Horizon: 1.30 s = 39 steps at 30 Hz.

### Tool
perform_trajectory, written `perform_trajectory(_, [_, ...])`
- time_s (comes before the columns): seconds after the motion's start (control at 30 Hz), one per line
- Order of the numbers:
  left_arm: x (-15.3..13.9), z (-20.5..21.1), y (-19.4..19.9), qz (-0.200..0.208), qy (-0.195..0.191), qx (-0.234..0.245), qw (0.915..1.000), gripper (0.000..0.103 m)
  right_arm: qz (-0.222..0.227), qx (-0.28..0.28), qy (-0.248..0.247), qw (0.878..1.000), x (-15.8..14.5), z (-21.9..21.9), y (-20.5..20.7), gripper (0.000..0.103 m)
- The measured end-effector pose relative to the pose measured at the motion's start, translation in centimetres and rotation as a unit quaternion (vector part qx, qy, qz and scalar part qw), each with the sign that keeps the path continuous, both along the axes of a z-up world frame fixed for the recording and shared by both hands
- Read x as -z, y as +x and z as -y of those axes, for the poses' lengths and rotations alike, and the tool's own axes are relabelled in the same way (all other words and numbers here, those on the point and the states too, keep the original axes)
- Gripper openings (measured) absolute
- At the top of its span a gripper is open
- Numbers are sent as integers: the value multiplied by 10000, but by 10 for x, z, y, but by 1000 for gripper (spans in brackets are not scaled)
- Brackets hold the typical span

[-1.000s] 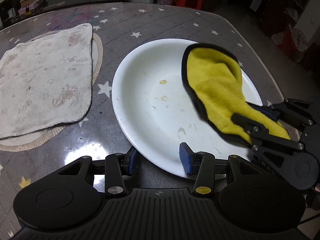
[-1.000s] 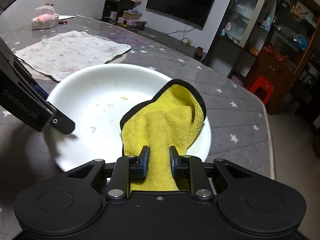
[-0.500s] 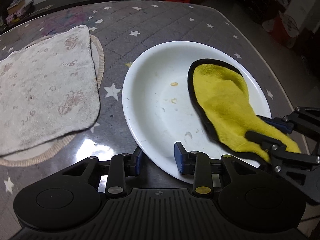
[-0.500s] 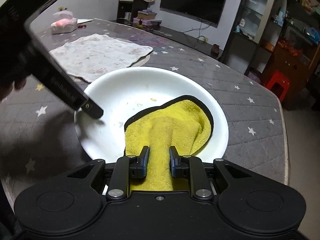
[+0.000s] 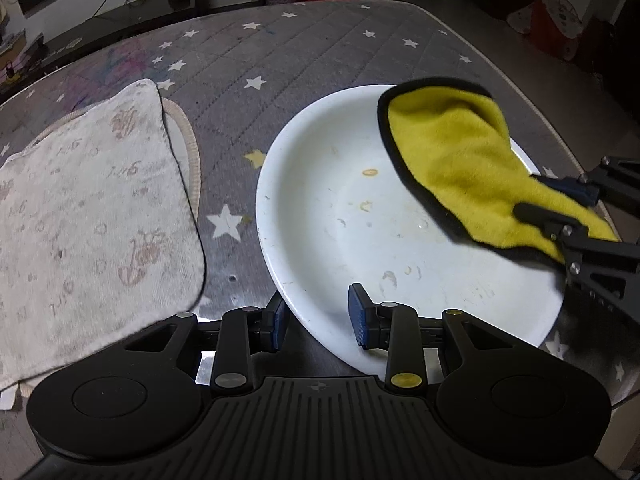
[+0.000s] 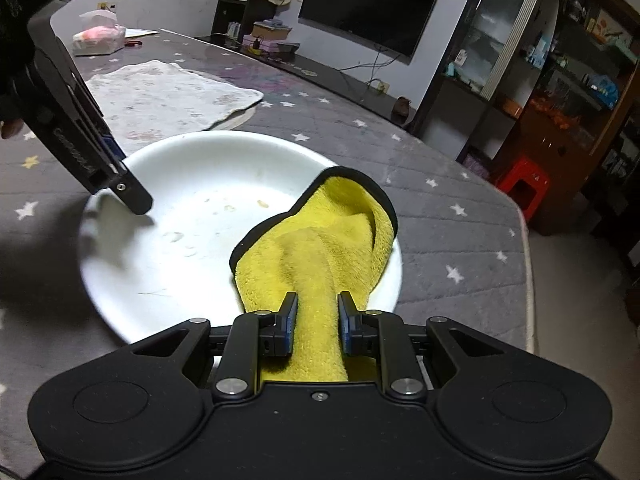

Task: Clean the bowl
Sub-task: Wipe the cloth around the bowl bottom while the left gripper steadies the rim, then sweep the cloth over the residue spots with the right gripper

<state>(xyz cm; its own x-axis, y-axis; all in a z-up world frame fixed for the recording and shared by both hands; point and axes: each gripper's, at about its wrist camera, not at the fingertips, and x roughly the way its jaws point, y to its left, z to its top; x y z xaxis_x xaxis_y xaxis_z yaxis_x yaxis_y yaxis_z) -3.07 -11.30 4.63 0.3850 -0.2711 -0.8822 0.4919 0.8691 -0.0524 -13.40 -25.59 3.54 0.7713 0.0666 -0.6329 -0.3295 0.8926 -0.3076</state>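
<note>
**Two grippers at a dirty white bowl**

The right gripper [image 6: 318, 312] has its two fingers pressed tight on a yellow cloth [image 6: 320, 240]; the cloth is bunched up between the blue pads and fans out past them into the bowl [image 6: 192, 168]; it has a thin black edge, and its far end lies up against the bowl's far rim.

The left gripper [image 5: 318, 316] sits at the near rim of the bowl [image 5: 304, 184]; one finger is outside the rim and the other is inside it, so the rim runs between them. The pads are close to the rim on both sides (whether they really press on it is hard to tell from here). In the right camera, that gripper's black finger [image 6: 132, 196] comes down onto the left side of the bowl, and it throws a dark shadow there.

The bowl is wide, shallow and white; it sits on a grey table cover with white stars [image 5: 320, 48]. The inside is not clean; there are small brownish spots [image 5: 369, 172] and smears near the middle, on the part the cloth does not cover.

Just to the left of the bowl, not touching it, a pale printed towel [image 5: 88, 208] lies flat on a round mat [image 5: 192, 148]. Far back on the table is a pack of tissues [image 6: 98, 38]; behind that, a dark TV [image 6: 366, 8] hangs on the wall.
</note>
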Motion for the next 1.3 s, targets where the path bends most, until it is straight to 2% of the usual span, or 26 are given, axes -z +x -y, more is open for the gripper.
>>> perform_trajectory(0.17, [1, -1, 2, -9, -56, -150, 9999, 34, 307, 102, -186, 9993, 2, 4, 10, 22])
perform_trajectory(0.3, [2, -6, -1, -152, -201, -444, 9987, 40, 429, 189, -210, 9987, 3, 6, 14, 22])
perform_trajectory(0.63, [-8, -1, -35, -157, -391, -728, 9965, 44, 244, 359, 119, 9990, -3, 11, 2, 22])
perform_trajectory(0.7, [-8, -1, -40, -182, -474, -829, 9953, 49, 207, 352, 149, 9991, -4, 10, -4, 22])
perform_trajectory(0.83, [-7, -3, -47, -165, -584, -1088, 9922, 51, 129, 306, 224, 9992, -7, 10, -13, 22])
perform_trajectory(0.93, [-7, -2, -49, -182, -652, -1114, 9915, 45, 89, 247, 240, 9994, -9, 8, -20, 22])
perform_trajectory(0.97, [-8, 0, -49, -171, -650, -1080, 9919, 39, 77, 228, 245, 9994, -9, 7, -21, 22])
perform_trajectory(1.13, [-9, 2, -50, -88, -566, -885, 9944, 39, -25, 101, 296, 9995, -12, 3, -28, 22])
perform_trajectory(1.3, [-10, -3, -44, 2, -353, -657, 9972, 33, -246, -56, 462, 9986, -14, 0, -31, 22])
